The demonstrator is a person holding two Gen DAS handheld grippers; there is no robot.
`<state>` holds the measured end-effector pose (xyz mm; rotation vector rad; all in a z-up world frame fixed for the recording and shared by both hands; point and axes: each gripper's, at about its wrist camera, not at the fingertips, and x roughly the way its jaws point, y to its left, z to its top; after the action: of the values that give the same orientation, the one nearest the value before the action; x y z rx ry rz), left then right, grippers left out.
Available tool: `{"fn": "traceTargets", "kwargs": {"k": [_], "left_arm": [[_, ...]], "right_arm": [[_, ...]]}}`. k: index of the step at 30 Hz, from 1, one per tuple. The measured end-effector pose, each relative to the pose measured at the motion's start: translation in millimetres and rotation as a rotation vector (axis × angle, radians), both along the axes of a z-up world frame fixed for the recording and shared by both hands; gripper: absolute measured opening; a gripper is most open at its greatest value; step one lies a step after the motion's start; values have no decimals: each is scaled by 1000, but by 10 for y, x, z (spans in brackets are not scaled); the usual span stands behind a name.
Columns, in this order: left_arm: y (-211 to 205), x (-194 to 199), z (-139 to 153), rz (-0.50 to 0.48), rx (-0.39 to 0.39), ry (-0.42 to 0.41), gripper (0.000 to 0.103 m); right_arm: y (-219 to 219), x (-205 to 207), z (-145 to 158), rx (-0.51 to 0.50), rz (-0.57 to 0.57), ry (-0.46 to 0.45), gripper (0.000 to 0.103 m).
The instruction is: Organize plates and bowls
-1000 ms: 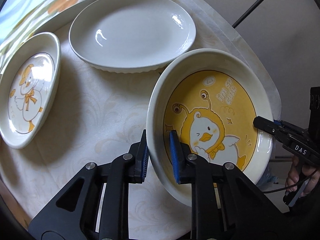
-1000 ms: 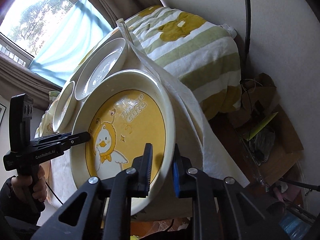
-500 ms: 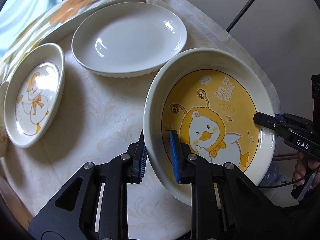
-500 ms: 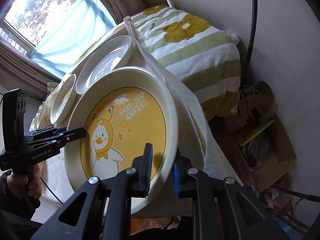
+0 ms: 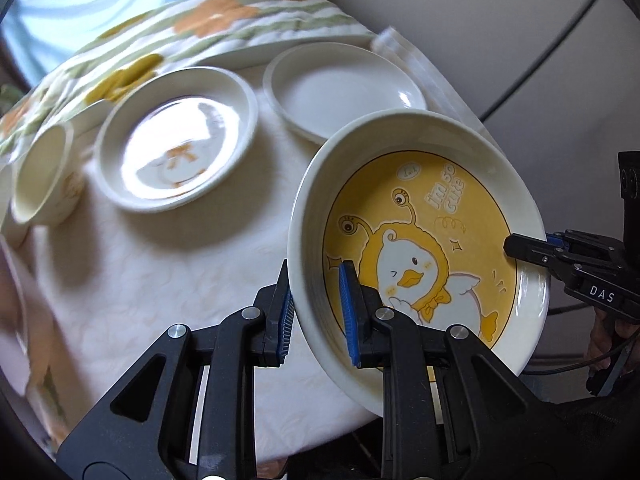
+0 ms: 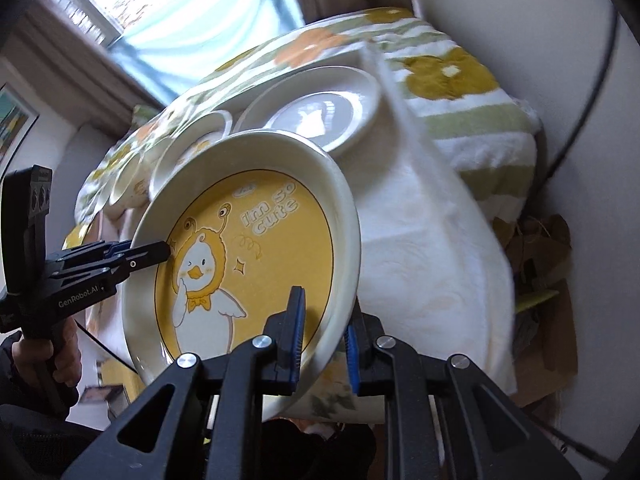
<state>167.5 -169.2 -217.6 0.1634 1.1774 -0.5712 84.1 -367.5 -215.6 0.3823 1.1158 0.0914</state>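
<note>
Plate (image 5: 436, 216) reading "I'm so cute", "DAS" tool (image 5: 516, 249)

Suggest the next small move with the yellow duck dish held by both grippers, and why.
Probably carry the yellow duck dish over toward the plain white plate and level it. Left gripper and right gripper both clamp its rim, and it hangs tilted above the tablecloth.

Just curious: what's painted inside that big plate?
A white duck on yellow in the big plate; clearest in the right wrist view.
</note>
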Motion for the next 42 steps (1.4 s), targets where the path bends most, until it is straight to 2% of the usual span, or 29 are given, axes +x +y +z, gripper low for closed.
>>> {"fn": "traceTargets", "kwargs": {"k": [5,9,16,23,29,42], "left_arm": [[585,-10,82,128,3,-20,17],[1111,-61,41,219,12,-13,17],[1878,-179,-176,340,38,25,17],[2442,-270,-451,416,44,63,17],[2649,-255,-594,447,25,82,17],[2658,-252,-710,431,17,63,17]], "right_arm": [[433,249,12,12,121,-4,17],[860,442,-46,22,210,-4,17],[1581,660,-261,41,335,37,17],[2084,784,-462,40,395,74,17],[2335,891,-523,25,407,84,17],[2335,954,-624,5,407,92,17]]}}
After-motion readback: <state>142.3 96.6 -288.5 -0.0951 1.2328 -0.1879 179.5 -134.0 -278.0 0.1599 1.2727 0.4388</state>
